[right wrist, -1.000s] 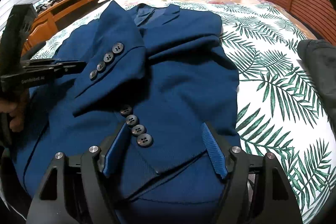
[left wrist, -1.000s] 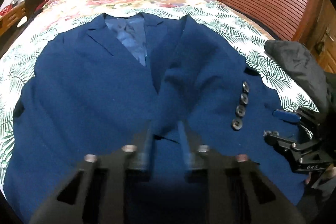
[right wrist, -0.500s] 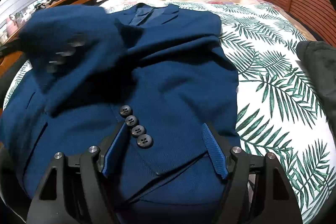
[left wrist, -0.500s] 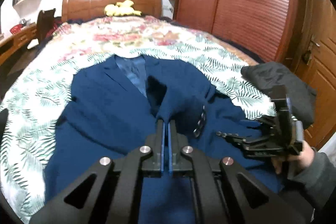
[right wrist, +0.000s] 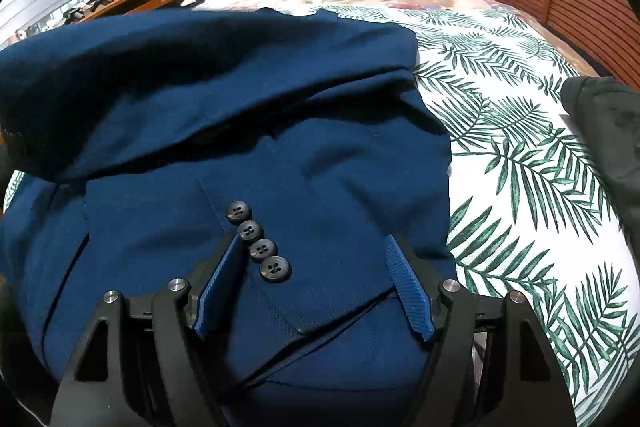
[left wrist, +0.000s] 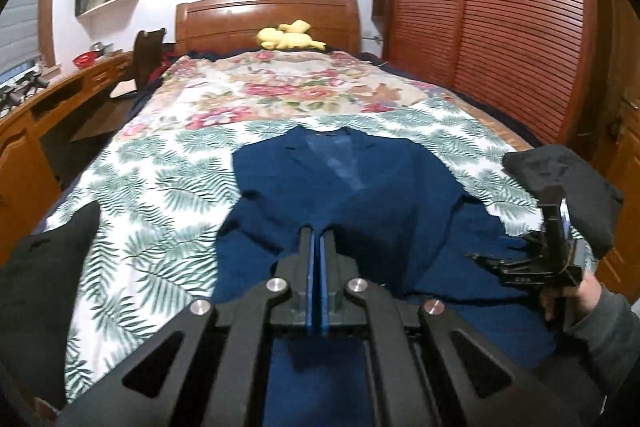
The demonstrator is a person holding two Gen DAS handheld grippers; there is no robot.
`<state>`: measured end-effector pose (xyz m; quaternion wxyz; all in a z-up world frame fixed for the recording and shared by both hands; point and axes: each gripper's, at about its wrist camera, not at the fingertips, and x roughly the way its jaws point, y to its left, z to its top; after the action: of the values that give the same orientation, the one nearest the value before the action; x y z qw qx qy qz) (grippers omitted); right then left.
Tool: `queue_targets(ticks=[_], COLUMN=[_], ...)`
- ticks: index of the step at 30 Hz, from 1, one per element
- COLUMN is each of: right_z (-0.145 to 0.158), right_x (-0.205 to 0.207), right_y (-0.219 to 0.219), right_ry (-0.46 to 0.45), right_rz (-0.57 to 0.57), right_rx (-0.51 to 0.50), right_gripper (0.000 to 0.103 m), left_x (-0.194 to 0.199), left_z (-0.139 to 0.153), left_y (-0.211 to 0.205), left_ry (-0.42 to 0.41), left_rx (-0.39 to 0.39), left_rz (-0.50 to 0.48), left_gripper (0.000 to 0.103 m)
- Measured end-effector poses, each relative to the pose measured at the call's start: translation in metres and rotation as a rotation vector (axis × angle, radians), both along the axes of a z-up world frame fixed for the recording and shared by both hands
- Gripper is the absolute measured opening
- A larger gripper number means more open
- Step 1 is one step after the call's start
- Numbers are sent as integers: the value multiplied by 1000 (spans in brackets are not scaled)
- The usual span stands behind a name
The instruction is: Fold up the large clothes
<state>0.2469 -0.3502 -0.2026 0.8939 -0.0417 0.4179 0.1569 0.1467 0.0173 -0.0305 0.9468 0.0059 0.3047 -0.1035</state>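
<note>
A navy blazer (left wrist: 360, 187) lies face up on the bed (left wrist: 168, 187), collar toward the far headboard, on the palm-leaf sheet. The left claw (left wrist: 319, 239) is clenched on a fold of the blazer's cloth, holding it raised above the rest. The right claw (right wrist: 316, 267) is released, its blue pads straddling a sleeve cuff with four dark buttons (right wrist: 258, 241) at the near right. A dark garment (right wrist: 604, 131) lies right of the blazer.

A navy blue suit jacket (right wrist: 248, 131) with dark grey buttons (right wrist: 258, 243) on a white, green-palm-leaf bedsheet (right wrist: 520, 155); beyond, a pink-floral quilt (left wrist: 280, 91).
</note>
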Motion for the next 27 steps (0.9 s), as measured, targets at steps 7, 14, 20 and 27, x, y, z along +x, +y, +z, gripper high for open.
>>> queue_targets(ticks=[7, 14, 20, 27], right_z=[0, 0, 0, 0], right_x=[0, 0, 0, 0], right_y=[0, 1, 1, 1], right_ry=[0, 0, -2, -3], right_rz=[0, -1, 0, 0], right_rx=[0, 0, -3, -3], right_gripper=[75, 75, 75, 75], left_x=[16, 13, 0, -23], left_z=[-18, -38, -75, -109], left_y=[17, 24, 29, 51], left_ry=[57, 97, 167, 221], left_rx=[10, -14, -18, 48], left_rz=[51, 58, 56, 121], left_gripper=[1, 7, 9, 9])
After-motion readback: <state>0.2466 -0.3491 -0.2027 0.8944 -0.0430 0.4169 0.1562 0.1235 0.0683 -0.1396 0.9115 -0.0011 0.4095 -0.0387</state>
